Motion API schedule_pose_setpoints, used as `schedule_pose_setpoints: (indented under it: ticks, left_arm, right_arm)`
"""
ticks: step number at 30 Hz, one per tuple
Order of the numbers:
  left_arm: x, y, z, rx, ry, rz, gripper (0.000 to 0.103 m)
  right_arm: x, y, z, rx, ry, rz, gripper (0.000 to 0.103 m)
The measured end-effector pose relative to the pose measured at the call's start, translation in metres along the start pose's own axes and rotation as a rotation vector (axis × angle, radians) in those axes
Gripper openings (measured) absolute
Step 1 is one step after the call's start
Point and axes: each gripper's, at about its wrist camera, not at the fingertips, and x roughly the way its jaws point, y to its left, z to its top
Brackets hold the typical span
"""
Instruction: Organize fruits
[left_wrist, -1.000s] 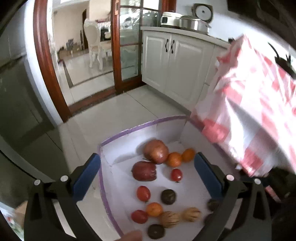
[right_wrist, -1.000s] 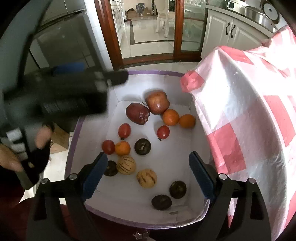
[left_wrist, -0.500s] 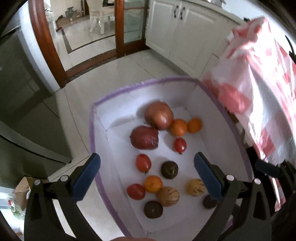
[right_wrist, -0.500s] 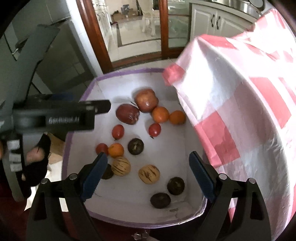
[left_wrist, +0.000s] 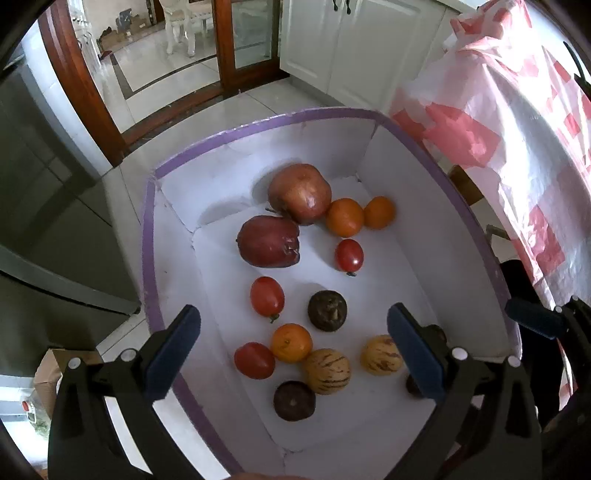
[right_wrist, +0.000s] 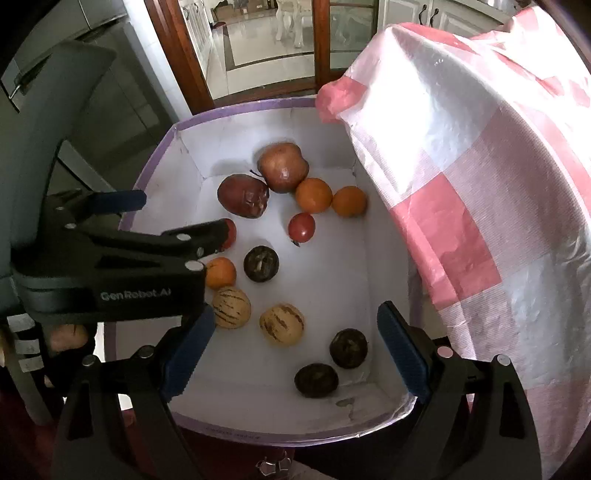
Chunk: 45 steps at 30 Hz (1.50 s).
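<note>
A white box with a purple rim (left_wrist: 147, 236) (right_wrist: 155, 192) holds several fruits: a pomegranate (left_wrist: 299, 192) (right_wrist: 282, 166), a dark red apple (left_wrist: 267, 242) (right_wrist: 242, 195), oranges (left_wrist: 343, 218), red tomatoes (left_wrist: 349, 254), striped yellow melons (left_wrist: 327, 371) (right_wrist: 282, 324) and dark round fruits (left_wrist: 327, 310) (right_wrist: 260, 264). My left gripper (left_wrist: 293, 349) is open and empty above the box's near left part; it also shows in the right wrist view (right_wrist: 173, 216). My right gripper (right_wrist: 291, 350) is open and empty above the near end.
A pink and white checked plastic cloth (right_wrist: 480, 184) (left_wrist: 517, 129) hangs over the box's right side. Beyond the box are a tiled floor (left_wrist: 184, 110), a wooden glass door (left_wrist: 243, 37) and white cabinets (left_wrist: 351, 44). A grey fridge (left_wrist: 37, 221) stands at left.
My left gripper has tilted down and moved in over the box, so the fruits look closer. My right gripper has shifted slightly nearer. Both stayed open.
</note>
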Motion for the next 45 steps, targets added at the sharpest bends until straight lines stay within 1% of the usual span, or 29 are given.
schedule_pose_setpoints:
  ticks: [24, 45]
  left_arm:
    - [-0.0023, 0.0027, 0.0010, -0.007, -0.019, 0.025, 0.101]
    - [-0.0013, 0.0003, -0.0001, -0.013, -0.019, 0.024, 0.101]
  right_arm:
    - [0.0061, -0.0056, -0.0013, 0.038, 0.027, -0.001, 0.087]
    - [0.0080, -0.0051, -0.0019, 0.043, 0.034, -0.004, 0.087]
